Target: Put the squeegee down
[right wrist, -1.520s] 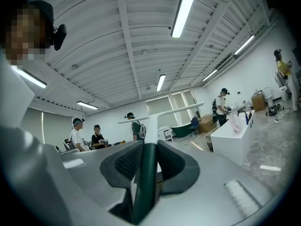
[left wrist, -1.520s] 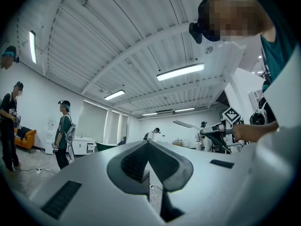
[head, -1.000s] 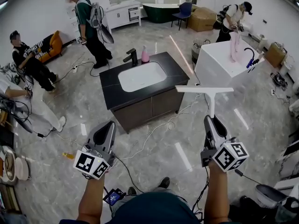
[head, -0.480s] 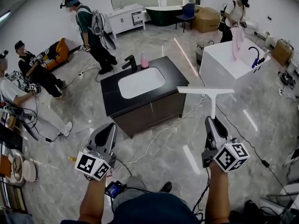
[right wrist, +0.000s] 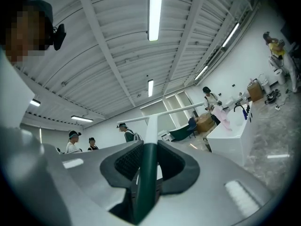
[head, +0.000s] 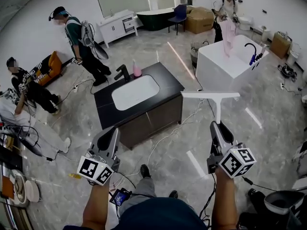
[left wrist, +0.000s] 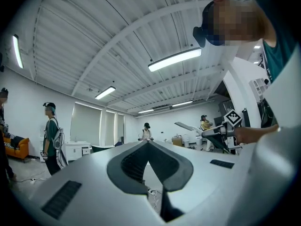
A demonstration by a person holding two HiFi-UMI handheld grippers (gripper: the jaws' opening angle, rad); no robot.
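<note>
My right gripper [head: 217,125] is shut on the handle of a squeegee [head: 211,97], a T-shaped tool with a white blade bar and a dark green grip. In the right gripper view the squeegee [right wrist: 149,126] runs up from between the jaws with its blade level at the far end. It hangs in the air above the floor, to the right of the black vanity [head: 144,102]. My left gripper [head: 109,134] is shut with nothing in it and points level. In the left gripper view its jaws meet tip to tip at the left gripper [left wrist: 147,141].
The black vanity carries a white basin [head: 135,92], a black tap [head: 122,72] and a pink bottle [head: 137,69]. A white counter [head: 225,67] stands at the right. Cables [head: 168,135] trail over the grey floor. Several people stand or sit around the room.
The vanity and the room have shifted left and down in the head view as the person walks. Both grippers keep their places in the picture; the squeegee stays held.
</note>
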